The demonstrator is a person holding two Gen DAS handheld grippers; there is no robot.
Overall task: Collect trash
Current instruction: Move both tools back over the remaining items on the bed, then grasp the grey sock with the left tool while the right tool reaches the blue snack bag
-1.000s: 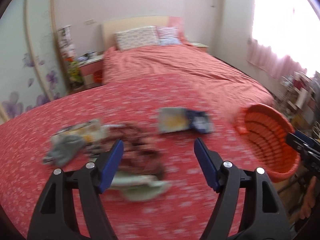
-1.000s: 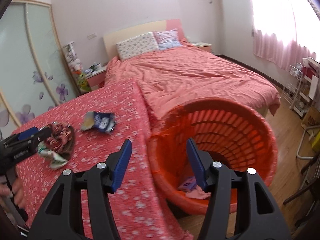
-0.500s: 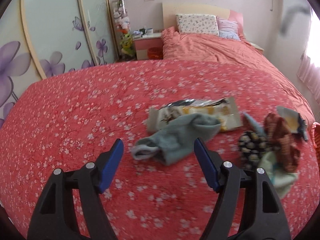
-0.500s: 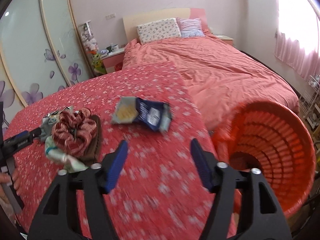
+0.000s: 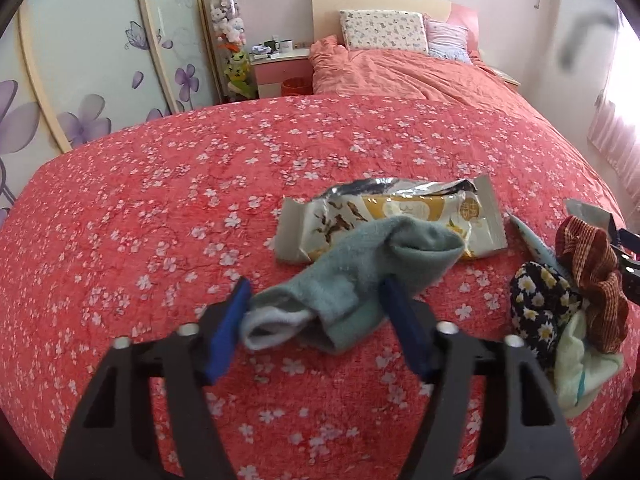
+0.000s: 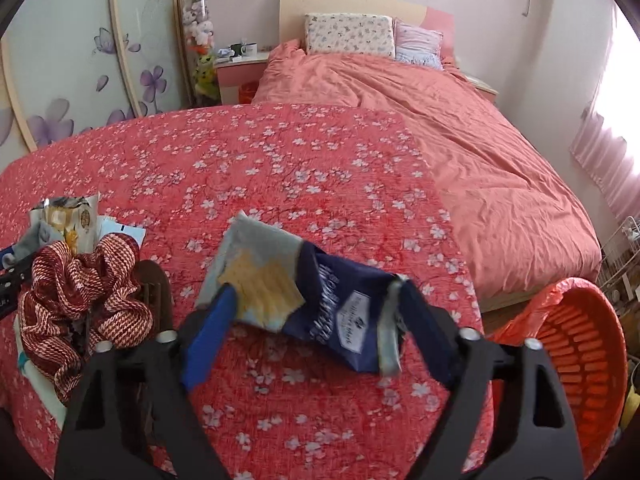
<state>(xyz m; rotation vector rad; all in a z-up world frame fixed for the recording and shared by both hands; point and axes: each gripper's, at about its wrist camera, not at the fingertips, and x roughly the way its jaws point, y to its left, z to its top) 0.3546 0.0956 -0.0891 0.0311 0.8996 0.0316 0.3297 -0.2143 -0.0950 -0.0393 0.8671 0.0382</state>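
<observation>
On the red flowered bedspread (image 5: 160, 220), left wrist view: the left gripper (image 5: 316, 312) has been closing its jaws, which now straddle one grey-green sock (image 5: 352, 280). The blue pads sit at the sock's two sides; whether they press the cloth cannot be told. One cream and yellow snack wrapper (image 5: 404, 216) lies at 12 o'clock from the sock, its near edge covered by the sock's toe end. At 3 o'clock lies a cloth heap: one dark daisy-print piece (image 5: 540, 300), one red woven scrunchie (image 5: 592, 276), one pale green cloth (image 5: 584, 368). Beyond the bedspread stand a bed with two pillows (image 5: 384, 32), a pink nightstand (image 5: 280, 68) and sliding doors with purple flowers (image 5: 88, 80).

Right wrist view: the right gripper (image 6: 320, 312) has been opening its jaws. They stand wide around one navy and yellow snack bag (image 6: 304, 296), which lies on the bedspread between the pads; the left pad is at the bag's yellow end, and contact cannot be confirmed. The scrunchie (image 6: 80, 292) lies at 9 o'clock, with the cream wrapper (image 6: 72, 220) behind it. One orange slatted basket (image 6: 576, 356) stands off the bed edge at 3 o'clock.
</observation>
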